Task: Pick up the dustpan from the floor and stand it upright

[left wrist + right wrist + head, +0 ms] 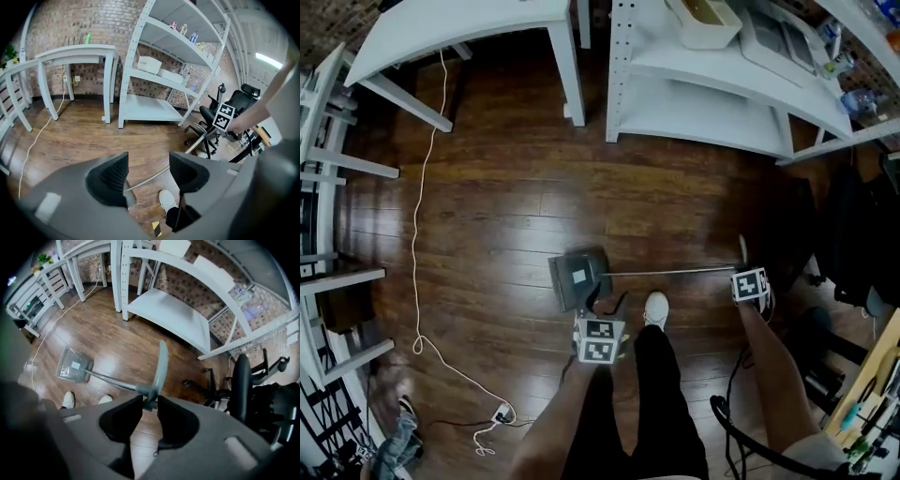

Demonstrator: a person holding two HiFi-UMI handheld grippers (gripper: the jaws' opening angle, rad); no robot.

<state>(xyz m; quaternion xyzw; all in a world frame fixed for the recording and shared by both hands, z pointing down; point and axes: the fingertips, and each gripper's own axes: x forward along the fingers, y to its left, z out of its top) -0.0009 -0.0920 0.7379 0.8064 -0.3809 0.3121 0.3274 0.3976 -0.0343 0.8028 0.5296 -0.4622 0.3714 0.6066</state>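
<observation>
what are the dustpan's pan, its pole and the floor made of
Pan: probably plastic, smoky grey, semi-clear; floor tone shows through.
Pole: likely metal tube, thin, silvery sheen.
Floor: dark wood or laminate planks, glossy, with light reflections.

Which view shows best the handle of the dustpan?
The right gripper view: the handle stands large above the right gripper, shut on it. The head view shows it tiny, the left gripper view only the pole.

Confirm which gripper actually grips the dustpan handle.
The right gripper: its fingers are closed on the dustpan handle at its grip end. The left gripper has its fingers apart, pressing nothing; the handle only shows past their gap.
</observation>
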